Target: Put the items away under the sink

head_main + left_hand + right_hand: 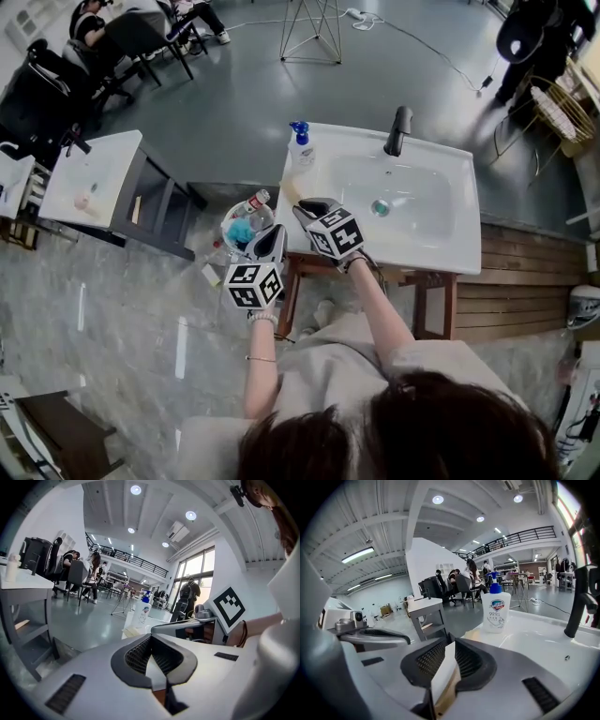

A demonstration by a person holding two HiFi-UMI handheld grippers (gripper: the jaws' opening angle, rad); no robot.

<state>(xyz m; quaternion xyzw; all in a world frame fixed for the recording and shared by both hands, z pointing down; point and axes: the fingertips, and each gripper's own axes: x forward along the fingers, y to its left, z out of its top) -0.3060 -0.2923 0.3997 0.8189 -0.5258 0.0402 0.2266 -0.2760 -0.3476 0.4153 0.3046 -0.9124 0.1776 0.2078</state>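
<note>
A white soap bottle [300,147] with a blue pump stands on the back left corner of the white sink [427,251]; it also shows in the right gripper view [496,609]. A pale yellow thing [471,633] lies beside it. On the floor left of the sink, a round basket [229,225] holds bottles. My left gripper [274,234] hangs over that basket, shut and empty [151,638]. My right gripper [306,208] is at the sink's front left corner, its jaws a slit apart with nothing between them [450,644].
A black faucet [398,131] rises behind the basin. The sink rests on a wooden stand [292,291] with open space beneath. A second white-topped grey cabinet [94,178] stands to the left. Seated people [94,28] and a tripod [311,33] are farther back.
</note>
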